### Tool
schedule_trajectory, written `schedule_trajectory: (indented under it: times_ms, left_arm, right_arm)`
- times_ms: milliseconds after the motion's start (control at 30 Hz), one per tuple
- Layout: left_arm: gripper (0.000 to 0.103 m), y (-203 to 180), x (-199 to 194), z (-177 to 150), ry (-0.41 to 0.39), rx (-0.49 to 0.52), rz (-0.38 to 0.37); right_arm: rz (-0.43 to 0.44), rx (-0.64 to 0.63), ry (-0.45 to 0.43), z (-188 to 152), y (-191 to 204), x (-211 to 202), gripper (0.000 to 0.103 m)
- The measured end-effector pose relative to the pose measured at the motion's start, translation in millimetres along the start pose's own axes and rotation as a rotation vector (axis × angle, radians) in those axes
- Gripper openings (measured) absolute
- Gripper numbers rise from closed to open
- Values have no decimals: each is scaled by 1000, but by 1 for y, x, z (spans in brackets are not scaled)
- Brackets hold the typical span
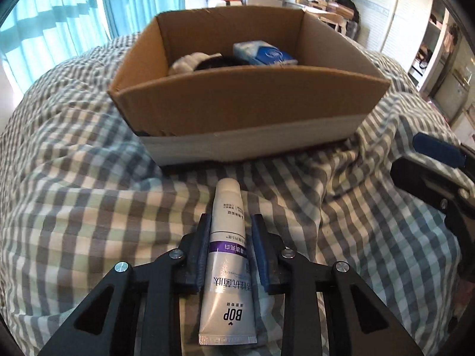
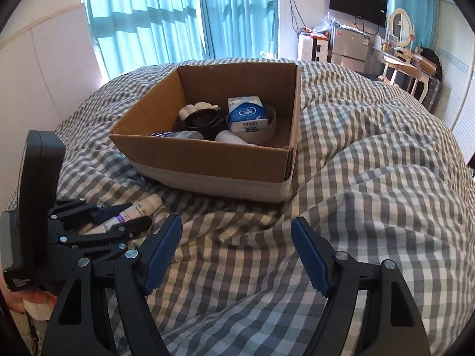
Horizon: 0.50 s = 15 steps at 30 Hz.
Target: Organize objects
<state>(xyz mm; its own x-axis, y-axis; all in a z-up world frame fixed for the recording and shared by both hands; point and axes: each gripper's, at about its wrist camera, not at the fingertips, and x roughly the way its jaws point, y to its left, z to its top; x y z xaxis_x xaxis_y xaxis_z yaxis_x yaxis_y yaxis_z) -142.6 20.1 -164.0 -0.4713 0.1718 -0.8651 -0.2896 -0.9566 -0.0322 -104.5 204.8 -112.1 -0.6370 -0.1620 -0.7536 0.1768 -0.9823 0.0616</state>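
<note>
A white tube (image 1: 225, 267) with a purple band and "BOP" print lies on the checked bedspread (image 1: 89, 207), cap end toward the cardboard box (image 1: 249, 89). My left gripper (image 1: 228, 219) is shut on the tube, its blue pads against both sides. In the right wrist view the tube (image 2: 139, 207) and the left gripper (image 2: 124, 218) sit at the lower left, in front of the box (image 2: 202, 151). My right gripper (image 2: 237, 225) stands open over bare bedspread, nothing between its fingers.
The box holds a blue-and-white tissue pack (image 2: 246, 112), a black round item (image 2: 202, 120), a white item (image 2: 197, 108) and a bottle (image 2: 175, 134). Teal curtains (image 2: 148, 14) hang behind the bed. A fridge (image 2: 347, 44) and dressing table (image 2: 400, 59) stand at the far right.
</note>
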Motion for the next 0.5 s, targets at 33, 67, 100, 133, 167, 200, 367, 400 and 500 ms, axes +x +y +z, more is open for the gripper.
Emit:
schedule_trajectory:
  times_ms: [33,67,100,133,167,200,367,400,500]
  left_arm:
    - [23,0,0,-1,1,-1,-5]
    - [23,0,-2,-1,-2,-3,-8]
    - [23,0,-4,-2,-6,-5,-12]
    - [23,-1,-6,-4,-10,-6,-17]
    - [23,-2,-10,-6,-16,-7,-22]
    - [23,-2,-13,-7,-22,-8,-29]
    - [23,-10,-36,-19,-47,-12,-53]
    - [23,-13,-41,-22,-53,-10,-56]
    - [23,-18,-58,-28,-73,-3,-60]
  right_arm:
    - [0,3,-1,0,0,-1,76]
    - [1,5,-4,0,-1,-1,76]
    - [1,8,-7,-1,-1,-3,76]
    - [0,9,-9,-1,-1,-4,76]
    - [-1,9,-11,-2,-1,-6,76]
    - [-2,8,-14,-3,0,-9,76]
    - [-5,-5,-33,-8,8,-24,76]
    - [-7,-9,-40,-9,10,-27,76]
    - [-16,-20,-65,-10,14,-42,76]
